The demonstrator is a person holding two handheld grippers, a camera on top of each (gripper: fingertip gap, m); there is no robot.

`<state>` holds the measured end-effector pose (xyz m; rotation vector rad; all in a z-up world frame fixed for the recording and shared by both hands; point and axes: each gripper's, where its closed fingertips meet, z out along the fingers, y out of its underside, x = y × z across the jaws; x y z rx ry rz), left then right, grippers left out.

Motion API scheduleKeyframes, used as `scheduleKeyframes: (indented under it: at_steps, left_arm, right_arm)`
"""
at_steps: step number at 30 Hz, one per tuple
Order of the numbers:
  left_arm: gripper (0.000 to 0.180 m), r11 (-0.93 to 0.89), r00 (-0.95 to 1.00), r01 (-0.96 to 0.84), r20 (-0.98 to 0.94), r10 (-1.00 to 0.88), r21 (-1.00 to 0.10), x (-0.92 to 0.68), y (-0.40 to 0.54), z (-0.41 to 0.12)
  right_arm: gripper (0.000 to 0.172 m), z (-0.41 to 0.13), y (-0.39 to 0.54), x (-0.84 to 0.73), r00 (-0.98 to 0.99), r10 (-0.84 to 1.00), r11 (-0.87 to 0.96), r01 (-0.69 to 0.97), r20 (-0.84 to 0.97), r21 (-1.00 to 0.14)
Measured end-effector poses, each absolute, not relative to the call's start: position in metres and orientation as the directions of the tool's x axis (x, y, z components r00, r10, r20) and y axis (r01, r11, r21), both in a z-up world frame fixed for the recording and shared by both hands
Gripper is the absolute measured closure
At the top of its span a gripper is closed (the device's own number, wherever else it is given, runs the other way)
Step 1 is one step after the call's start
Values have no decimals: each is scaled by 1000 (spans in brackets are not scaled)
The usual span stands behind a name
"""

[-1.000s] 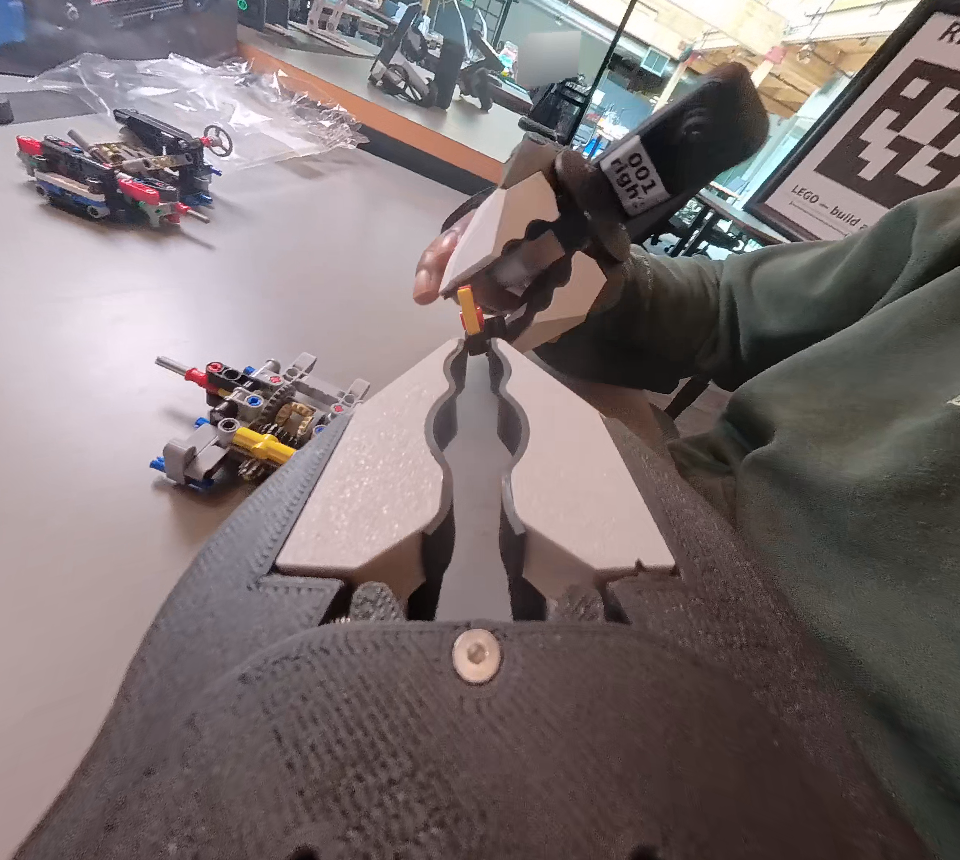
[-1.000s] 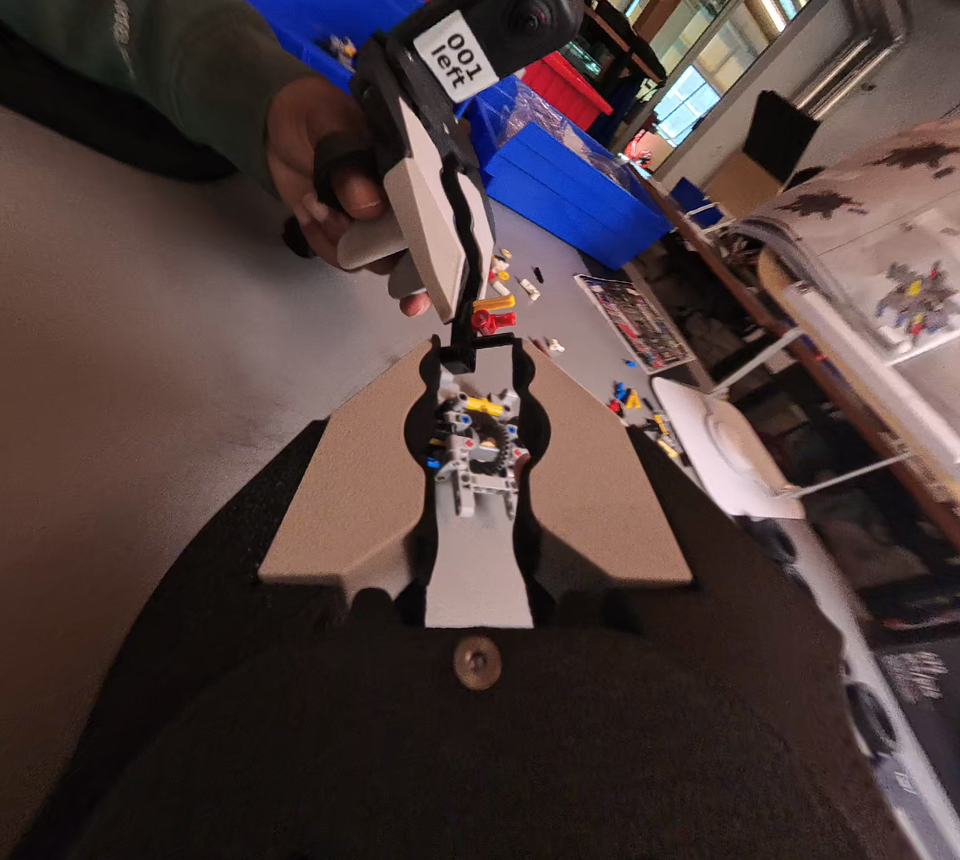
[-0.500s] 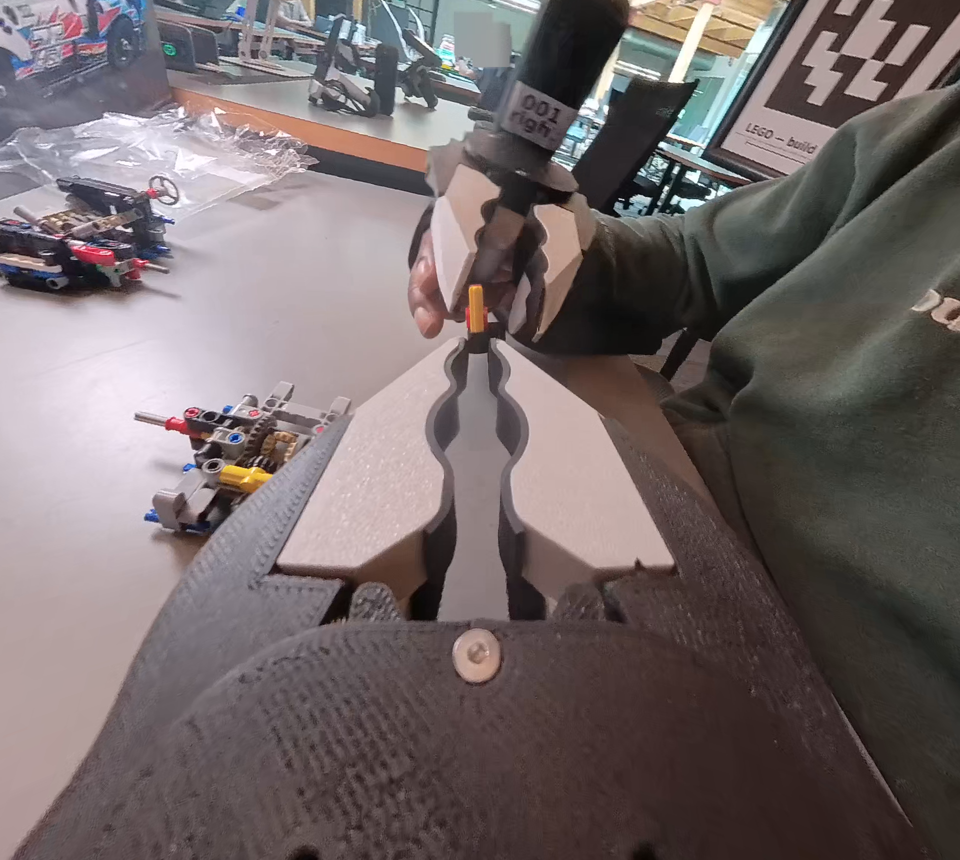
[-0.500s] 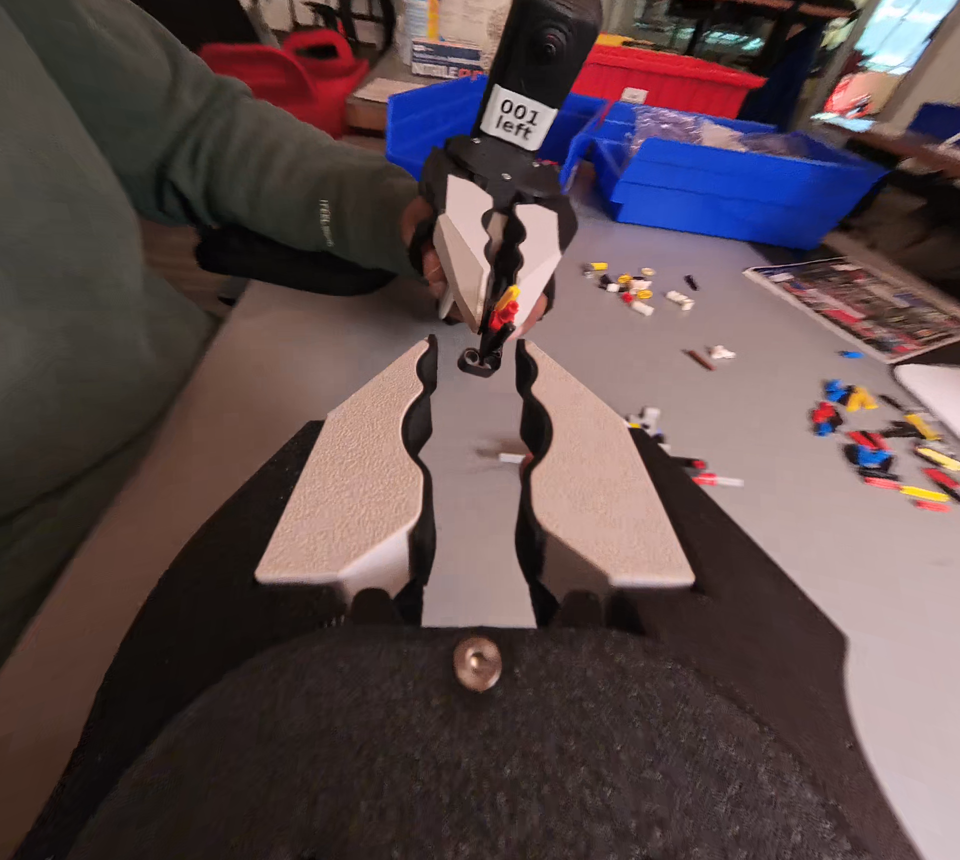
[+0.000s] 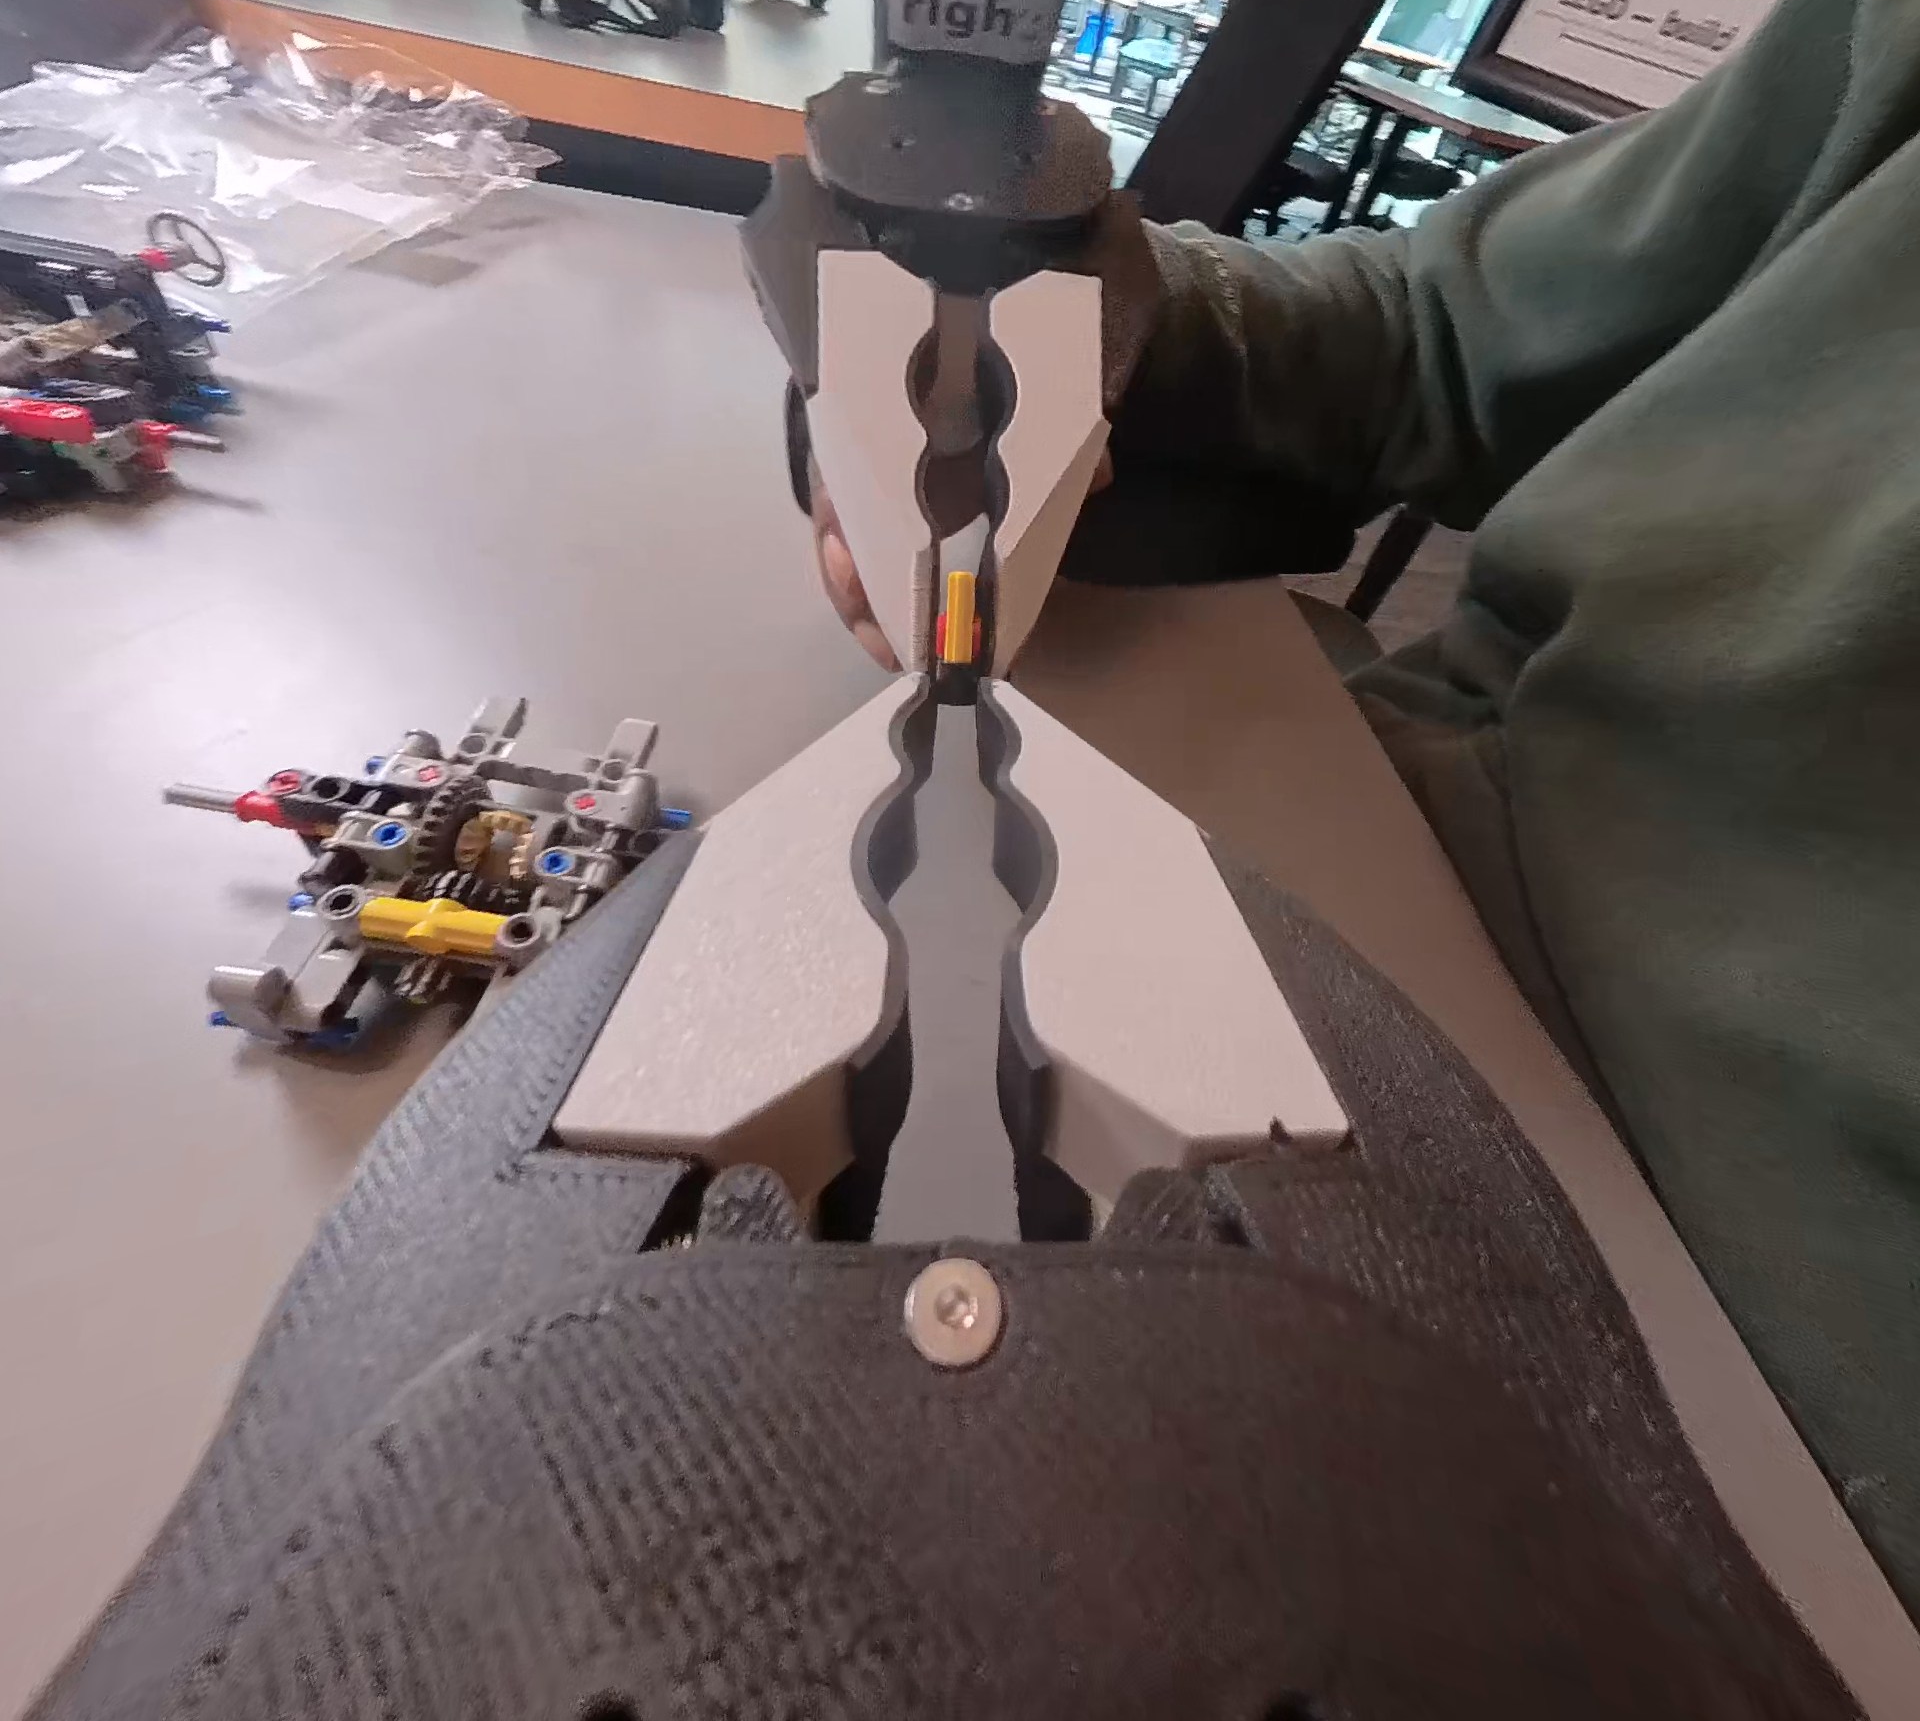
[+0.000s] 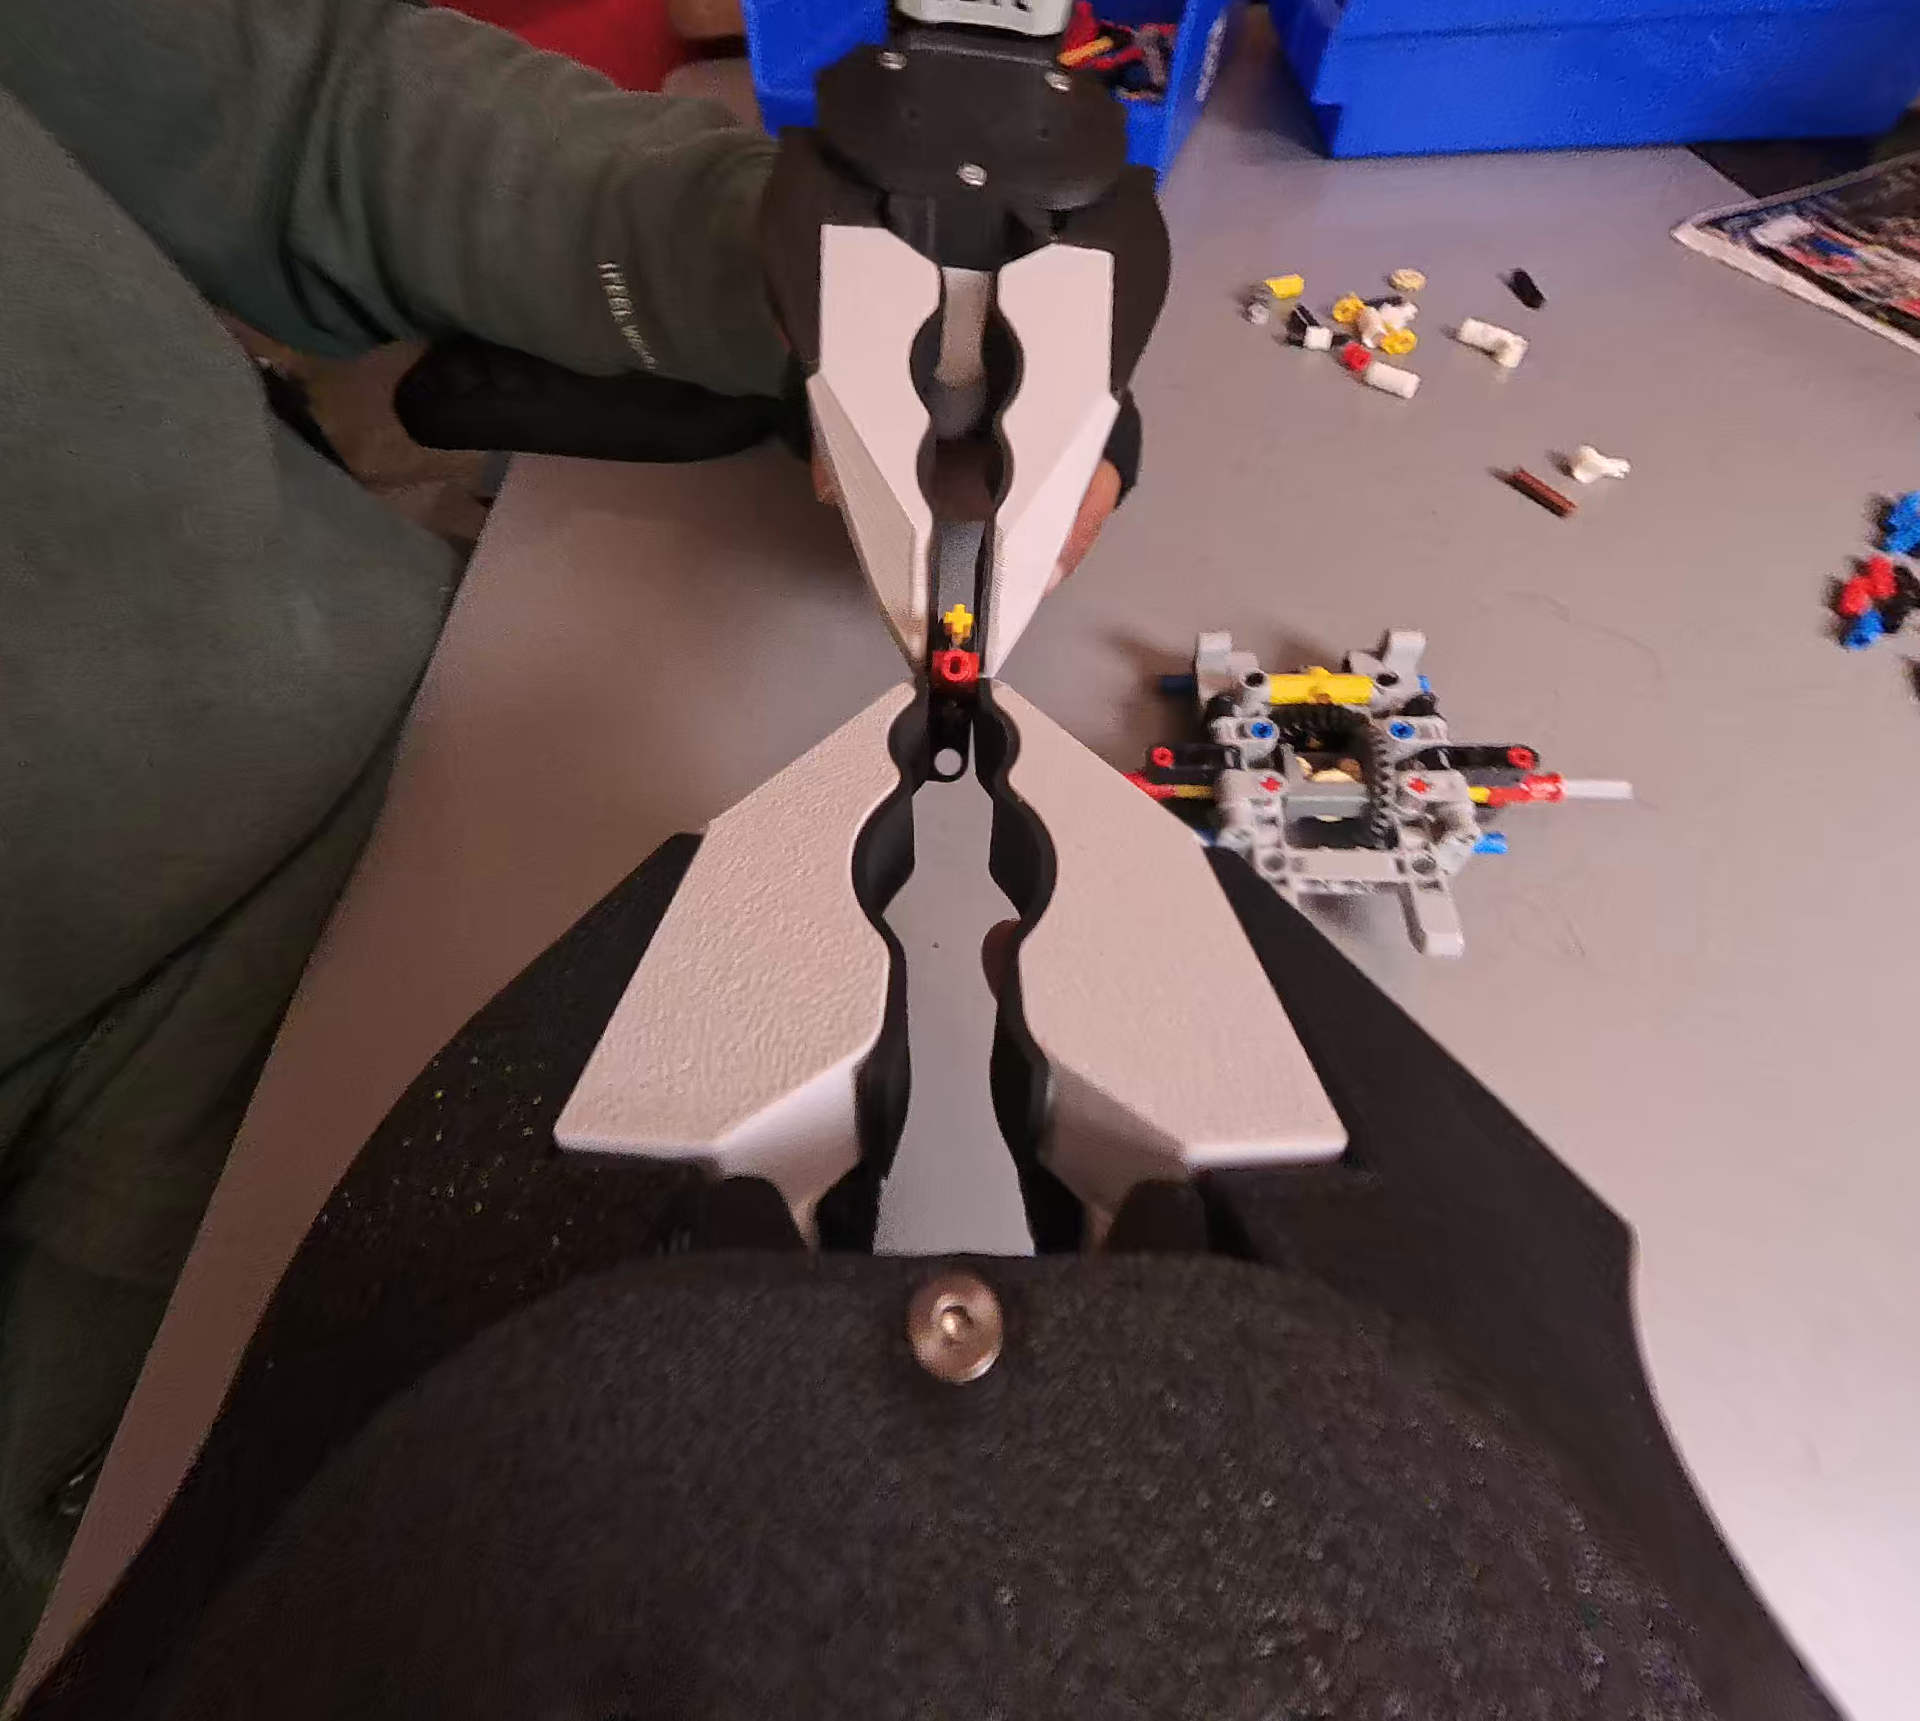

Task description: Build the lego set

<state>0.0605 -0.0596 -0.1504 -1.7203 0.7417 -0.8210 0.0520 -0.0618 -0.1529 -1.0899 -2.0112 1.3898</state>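
My two grippers meet tip to tip above the grey table (image 5: pixel 520 528). My left gripper (image 5: pixel 954 689) is shut on a small black beam (image 5: pixel 956 684) that carries a red bush (image 5: pixel 943 632) and a yellow axle (image 5: pixel 961 606). My right gripper (image 6: pixel 951 695) faces it and is shut on the beam's other end (image 6: pixel 948 752), the end with the hole. In the right wrist view the red bush (image 6: pixel 954 663) sits at the meeting tips. There the yellow axle (image 6: pixel 956 622) shows end-on between the left gripper's fingers (image 6: pixel 883 528). The right gripper also shows in the left wrist view (image 5: pixel 956 658).
A grey gear assembly (image 5: pixel 436 871) (image 6: pixel 1340 788) lies on the table beside the grippers. A partly built car chassis (image 5: pixel 73 393) and a clear plastic bag (image 5: pixel 239 123) lie at the far left. Loose small parts (image 6: pixel 1371 331), blue bins (image 6: pixel 1558 9) and a booklet (image 6: pixel 1829 237) are farther off. Left and right tips are no more than a few centimetres apart.
My right gripper has swung round to face the left one and has closed on the black beam's free end. My left gripper has stayed shut on the piece.
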Motion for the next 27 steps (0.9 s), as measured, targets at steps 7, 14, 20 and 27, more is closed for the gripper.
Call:
scheduleKeyframes:
  at_steps: [7, 14, 20, 27]
  left_arm:
    - [154, -247, 793, -87, 83, -603, -965, 22, -27, -152]
    - [147, -201, 867, -64, 45, -496, -977, 0, -21, -141]
    - [146, -204, 867, -63, 48, -495, -977, -1, -21, -140]
    - [146, -210, 866, -59, 54, -498, -976, 0, -22, -141]
  right_arm:
    - [166, -183, 60, 51, 0, 1000, -23, 630, -30, -777]
    - [166, -212, 114, 73, 184, 980, -89, 744, 76, -662]
    - [166, -216, 110, 71, 175, 977, -57, 771, 125, -634]
    - [153, -217, 101, 72, 131, 984, -30, 783, 119, -621]
